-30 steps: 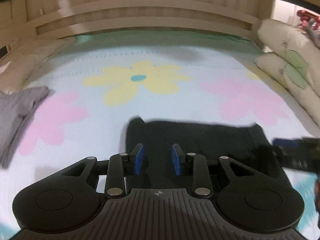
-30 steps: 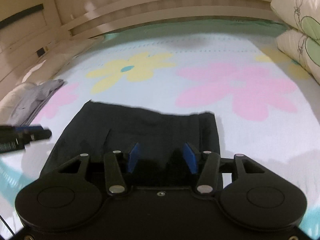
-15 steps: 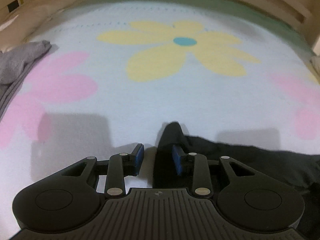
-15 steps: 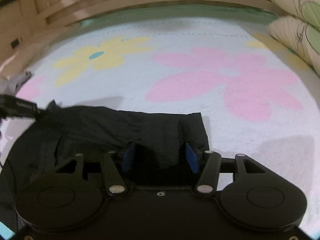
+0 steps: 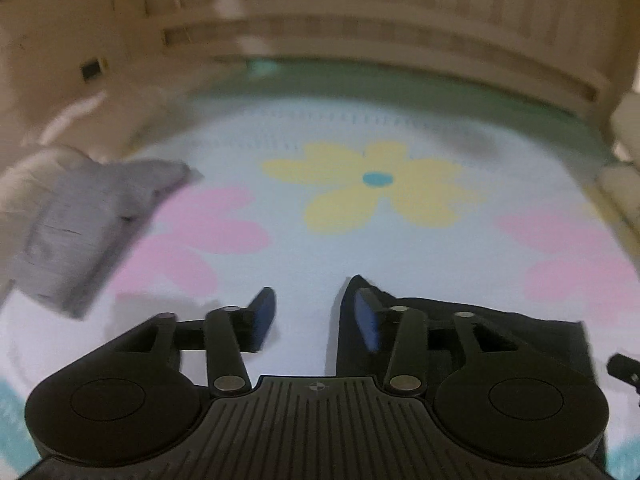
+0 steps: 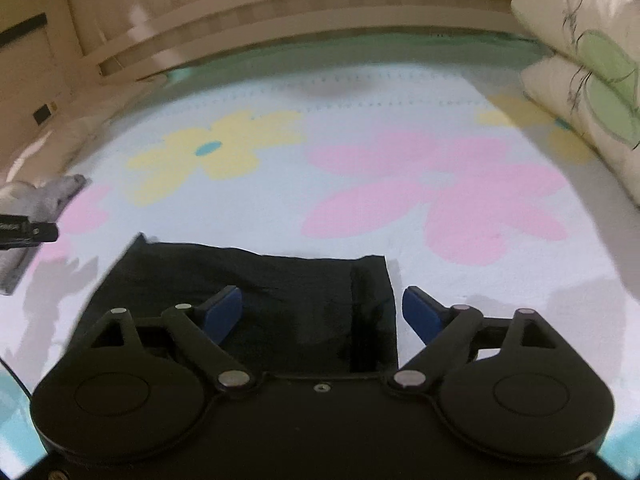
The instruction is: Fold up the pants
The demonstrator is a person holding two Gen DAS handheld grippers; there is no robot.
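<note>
Nearest in the left wrist view, the left gripper (image 5: 315, 314) has its blue-padded fingers (image 5: 264, 312) spread apart with nothing between them, only pale bedspread showing in the gap; its right-hand pad sits just over the left corner of the black pants (image 5: 500, 330). In the right wrist view the right gripper (image 6: 322, 312) is spread wide, also gripping nothing, its two pads straddling the right-hand edge of the black pants (image 6: 256, 284): one pad is over the cloth, the other over bare sheet just past the edge. The pants lie flat as a folded dark rectangle on the near part of the bedspread (image 6: 400, 92), a lengthwise fold or seam visible close to their right edge. The tip of the left gripper (image 6: 28, 232) shows at the far left of the right wrist view, near the pants' far left corner. Beyond the pants the bedspread carries a pink flower (image 6: 436, 196) to the right and a yellow flower (image 5: 372, 186) toward the middle. A grey folded garment (image 5: 84, 224) rests at the left edge of the bed, well apart from the pants. Two cream pillows (image 6: 580, 68) with green patches are stacked at the right edge, and the wooden bed frame (image 5: 360, 40) rises along the far edge.
</note>
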